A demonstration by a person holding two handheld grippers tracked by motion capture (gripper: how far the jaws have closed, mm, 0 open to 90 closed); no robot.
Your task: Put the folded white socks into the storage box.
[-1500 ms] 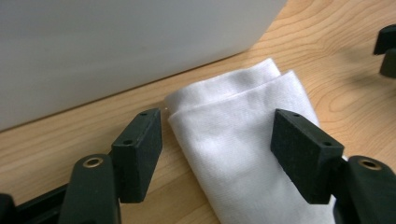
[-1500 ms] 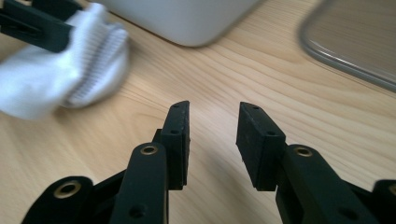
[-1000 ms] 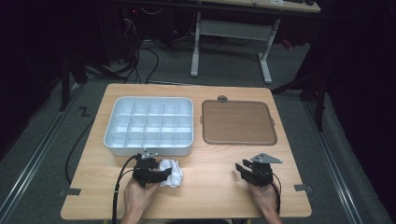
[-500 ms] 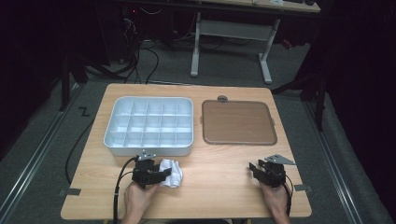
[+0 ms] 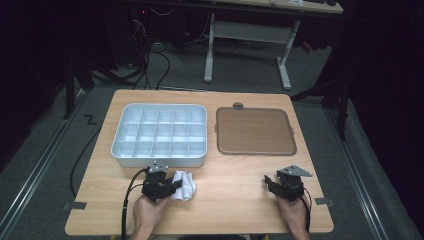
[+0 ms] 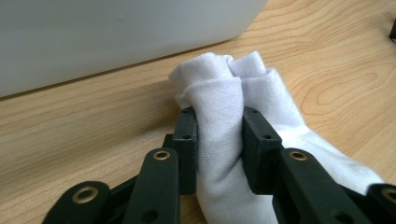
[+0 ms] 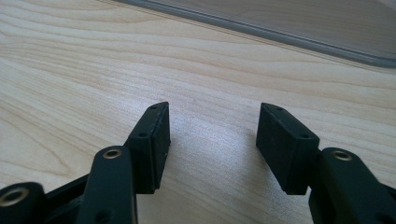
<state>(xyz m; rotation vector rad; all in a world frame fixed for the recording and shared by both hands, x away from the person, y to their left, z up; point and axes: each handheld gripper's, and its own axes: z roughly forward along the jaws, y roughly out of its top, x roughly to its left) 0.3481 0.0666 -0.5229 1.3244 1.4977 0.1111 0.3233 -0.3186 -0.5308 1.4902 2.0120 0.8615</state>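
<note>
Down at the near left of the table (image 5: 235, 200), the left gripper (image 5: 172, 187) has just been closing and now pinches the white sock (image 5: 185, 186), lying just before the compartment tray (image 5: 159, 159). Well apart at the right, the right gripper (image 5: 272, 182) has just been opening, jaws wide with nothing between them.

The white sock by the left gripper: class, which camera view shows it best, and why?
The left gripper view. There the white sock looms close, its knit and folds plain, pinched between the left gripper's just-closing jaws. The high view shows it as a small crumpled white lump in front of the compartment tray. The right gripper view looks at bare tabletop.
</note>
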